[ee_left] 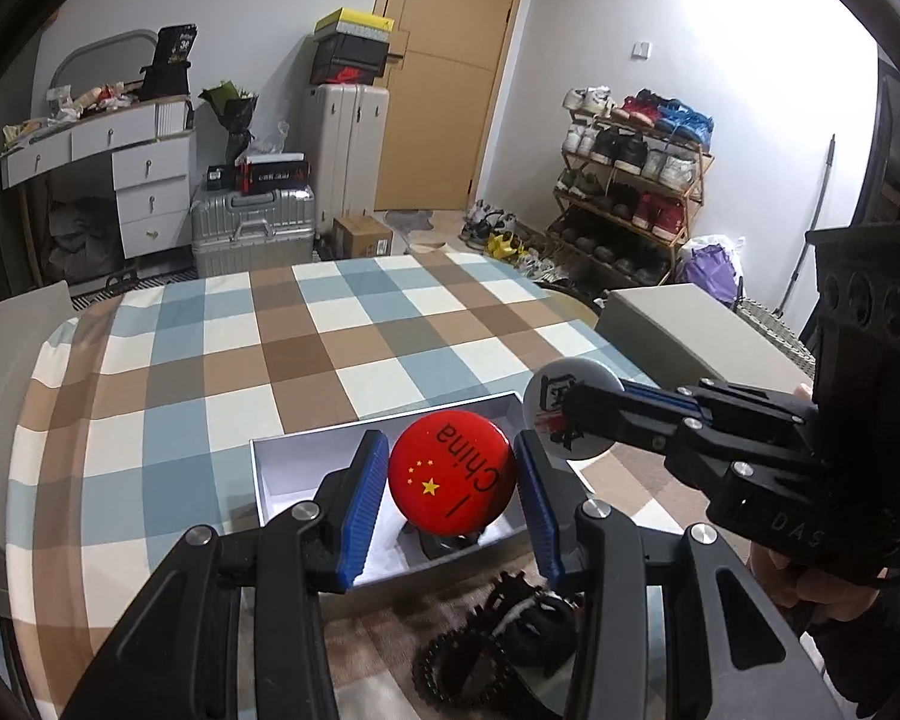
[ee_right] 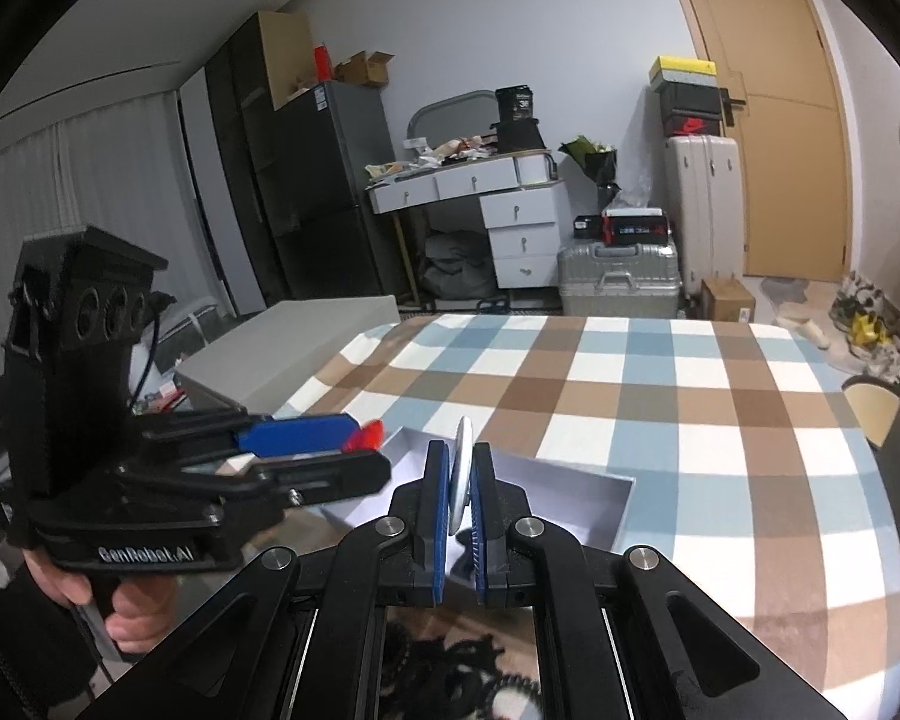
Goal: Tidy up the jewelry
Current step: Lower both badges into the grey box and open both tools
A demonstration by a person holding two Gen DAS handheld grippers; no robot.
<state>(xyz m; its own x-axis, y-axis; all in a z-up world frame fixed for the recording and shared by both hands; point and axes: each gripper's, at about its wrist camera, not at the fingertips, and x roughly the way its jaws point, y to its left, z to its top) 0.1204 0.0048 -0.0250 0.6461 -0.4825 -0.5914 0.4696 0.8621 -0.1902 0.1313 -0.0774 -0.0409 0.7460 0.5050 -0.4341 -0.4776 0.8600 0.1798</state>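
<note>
A round red badge (ee_left: 452,474) with yellow stars and the word "China" hangs over the open white box (ee_left: 270,462), with my left gripper (ee_left: 450,450) shut on its two edges between blue pads (ee_left: 363,498). My right gripper (ee_left: 570,420) comes in from the right, shut on a white-grey badge (ee_left: 561,396) beside the box's right end. In the right wrist view that badge (ee_right: 463,468) stands edge-on between the right gripper (ee_right: 463,450) pads, above the box (ee_right: 570,489). The left gripper (ee_right: 360,435) shows at the left with the red badge's rim (ee_right: 367,437). Black beaded jewelry (ee_left: 498,630) lies below both grippers.
The box sits on a table with a blue, brown and white checked cloth (ee_left: 306,348). A grey block (ee_left: 690,324) stands off the table's right side. A hand (ee_right: 132,606) grips the left tool's handle. Suitcases (ee_left: 252,234), drawers and a shoe rack (ee_left: 636,180) line the far walls.
</note>
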